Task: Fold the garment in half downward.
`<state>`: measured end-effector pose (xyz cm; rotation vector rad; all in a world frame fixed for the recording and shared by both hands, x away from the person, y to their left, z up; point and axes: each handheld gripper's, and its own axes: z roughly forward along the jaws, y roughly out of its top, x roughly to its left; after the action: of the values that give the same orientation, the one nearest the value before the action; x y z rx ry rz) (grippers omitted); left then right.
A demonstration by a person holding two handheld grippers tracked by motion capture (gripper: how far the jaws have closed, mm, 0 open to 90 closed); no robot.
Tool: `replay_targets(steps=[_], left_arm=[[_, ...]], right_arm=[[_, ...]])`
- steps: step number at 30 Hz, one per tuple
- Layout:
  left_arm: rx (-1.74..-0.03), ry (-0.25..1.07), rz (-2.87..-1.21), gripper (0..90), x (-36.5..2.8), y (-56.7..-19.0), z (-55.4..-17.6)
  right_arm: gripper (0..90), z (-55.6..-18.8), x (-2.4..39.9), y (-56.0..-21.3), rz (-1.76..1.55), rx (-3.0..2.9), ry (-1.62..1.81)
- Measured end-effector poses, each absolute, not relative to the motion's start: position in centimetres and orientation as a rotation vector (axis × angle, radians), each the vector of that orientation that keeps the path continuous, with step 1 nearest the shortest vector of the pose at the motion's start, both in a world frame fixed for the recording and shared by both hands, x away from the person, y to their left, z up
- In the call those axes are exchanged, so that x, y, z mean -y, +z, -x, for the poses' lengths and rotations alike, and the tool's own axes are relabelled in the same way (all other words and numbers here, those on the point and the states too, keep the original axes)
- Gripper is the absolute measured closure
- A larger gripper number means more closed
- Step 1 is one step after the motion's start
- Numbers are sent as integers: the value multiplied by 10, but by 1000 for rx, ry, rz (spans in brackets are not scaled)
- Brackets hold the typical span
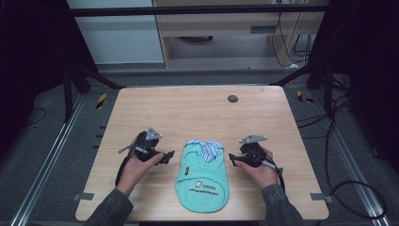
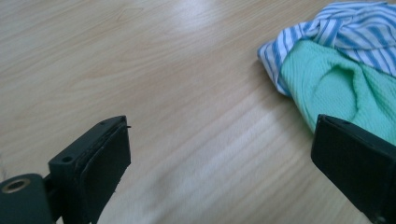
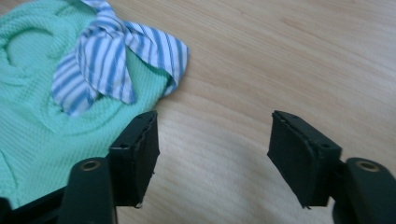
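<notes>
— How far along are you?
— Nothing is started, I'd say. The wooden table [image 1: 197,113] sits over grey floor, and the green shirt [image 1: 203,181] lies flat at its near edge. My left gripper [image 1: 165,157] and right gripper [image 1: 234,159] flank it, jaws spread, empty.

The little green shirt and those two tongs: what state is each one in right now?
Green shirt: lying flat on the table, unheld, striped collar at the far end.
Left tongs: open, empty, beside the shirt's left edge.
Right tongs: open, empty, beside the shirt's right edge.
</notes>
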<state>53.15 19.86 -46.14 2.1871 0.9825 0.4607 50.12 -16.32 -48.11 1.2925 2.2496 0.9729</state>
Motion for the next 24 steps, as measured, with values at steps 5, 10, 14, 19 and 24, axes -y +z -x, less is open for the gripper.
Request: replay_targets(steps=[5, 10, 14, 19, 24], left_arm=[[-966, 414, -2204, 97, -189, -458, -553], [-944, 383, -2244, 203, -178, -456, -577], [-942, 382, -2264, 218, -173, -459, -582], [-959, 376, -2245, 291, -165, -461, -588], [-948, 376, -2224, 365, -160, -455, -593]], right_arm=[[441, -515, 158, -475, -1261, -2294, 962], [484, -539, 149, -467, -1180, -2332, 892], [547, -549, 146, -464, -1157, -2358, 907], [661, -558, 142, -467, -1135, -2380, 920], [737, -567, 136, -465, -1118, -2398, 936]])
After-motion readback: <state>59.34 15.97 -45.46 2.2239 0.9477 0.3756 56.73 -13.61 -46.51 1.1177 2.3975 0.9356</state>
